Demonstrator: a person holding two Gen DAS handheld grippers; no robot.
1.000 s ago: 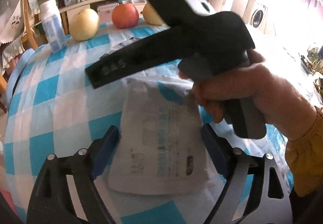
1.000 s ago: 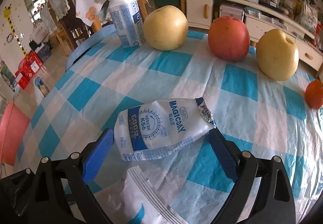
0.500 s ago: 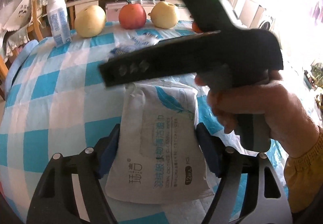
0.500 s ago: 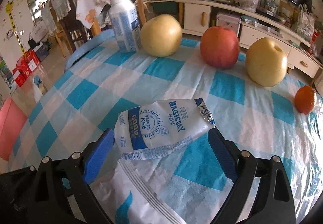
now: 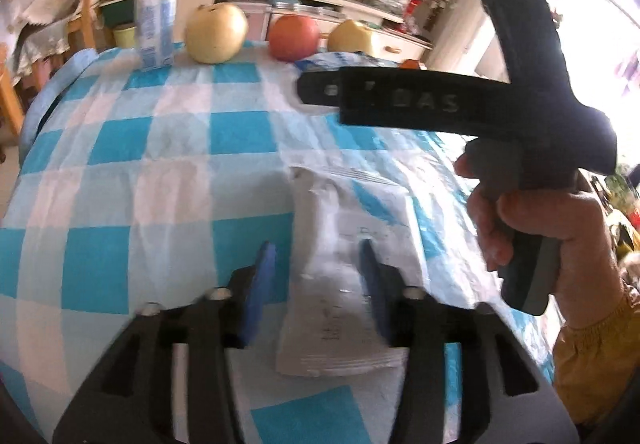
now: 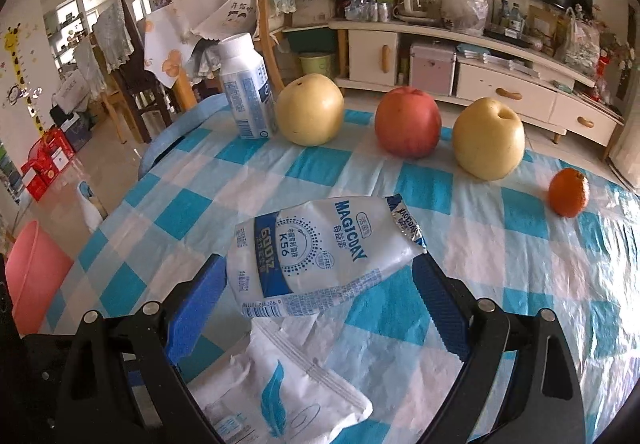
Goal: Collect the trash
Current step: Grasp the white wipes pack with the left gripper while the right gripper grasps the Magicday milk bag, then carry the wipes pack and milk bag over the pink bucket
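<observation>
- The left gripper has its jaws closing around a flat white wipes packet lying on the checked tablecloth; whether the pads touch it yet is hard to tell through the blur.
- The right gripper holds a crumpled milk pouch between its blue pads, lifted above the wipes packet.
- Behind stand a bottle, three fruits and a tangerine.
</observation>
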